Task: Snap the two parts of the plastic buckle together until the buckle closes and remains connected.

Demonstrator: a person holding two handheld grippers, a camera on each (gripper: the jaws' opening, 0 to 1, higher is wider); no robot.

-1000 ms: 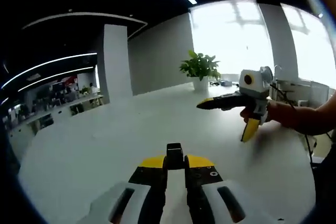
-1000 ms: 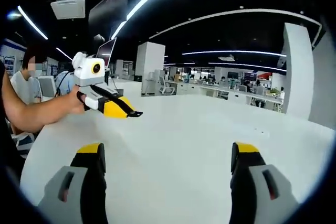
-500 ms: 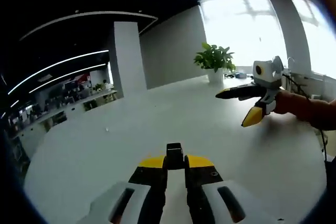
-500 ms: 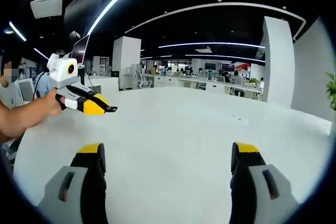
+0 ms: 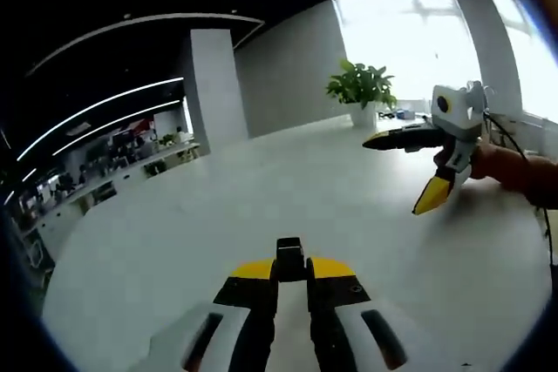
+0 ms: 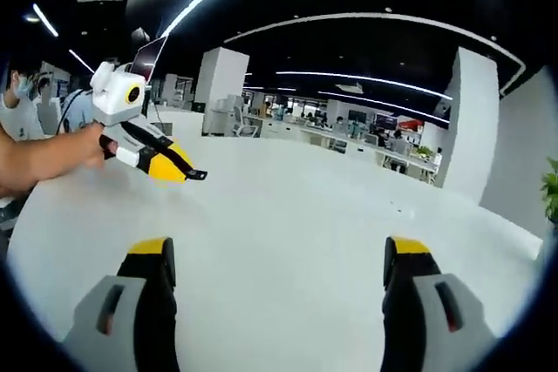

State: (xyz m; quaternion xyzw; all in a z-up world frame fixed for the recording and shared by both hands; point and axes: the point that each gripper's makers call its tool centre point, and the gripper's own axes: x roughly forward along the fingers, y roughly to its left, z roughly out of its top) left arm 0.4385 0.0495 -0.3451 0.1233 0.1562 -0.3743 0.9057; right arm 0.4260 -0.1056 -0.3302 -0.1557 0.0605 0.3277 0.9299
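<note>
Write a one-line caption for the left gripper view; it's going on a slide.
Shut left gripper pinching a small black piece above a white table, open right gripper held opposite, potted plant behind.

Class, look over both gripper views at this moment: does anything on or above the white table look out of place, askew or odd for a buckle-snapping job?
Nothing is spilled or damaged. The odd thing: both grippers hang in the air over a bare stretch of the white table. The left gripper has its jaws closed on a small dark piece I cannot identify; the right gripper is wide open and holds nothing.
</note>
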